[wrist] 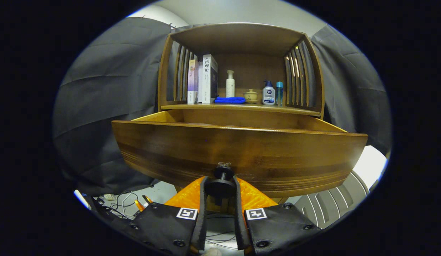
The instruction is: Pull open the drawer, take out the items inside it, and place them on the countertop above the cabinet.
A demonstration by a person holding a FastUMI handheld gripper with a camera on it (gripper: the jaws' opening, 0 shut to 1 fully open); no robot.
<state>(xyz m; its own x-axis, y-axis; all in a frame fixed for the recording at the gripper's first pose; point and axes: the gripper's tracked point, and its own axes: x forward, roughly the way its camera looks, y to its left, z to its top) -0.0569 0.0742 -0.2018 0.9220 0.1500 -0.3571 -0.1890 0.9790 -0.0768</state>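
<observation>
A brown wooden drawer [238, 153] stands pulled out of the cabinet toward me, and its front panel hides whatever lies inside. A small dark round knob [223, 177] juts from the middle of that front. My gripper [221, 186] is shut on the knob, one finger pressing each side of it. Above the drawer runs the countertop [241, 106] of the cabinet, roofed by a slatted wooden hutch. On that countertop rest books [203, 80], a white pump bottle [230, 84], a folded blue cloth [230, 100], a small lidded pot [250, 96] and two more bottles [272, 93].
Dark cloth hangs on both sides of the cabinet. Cables [122, 206] lie on the floor below the drawer's left end. A pale ribbed object [334, 202] sits low under the drawer's right end. The hutch's slatted sides close in the countertop.
</observation>
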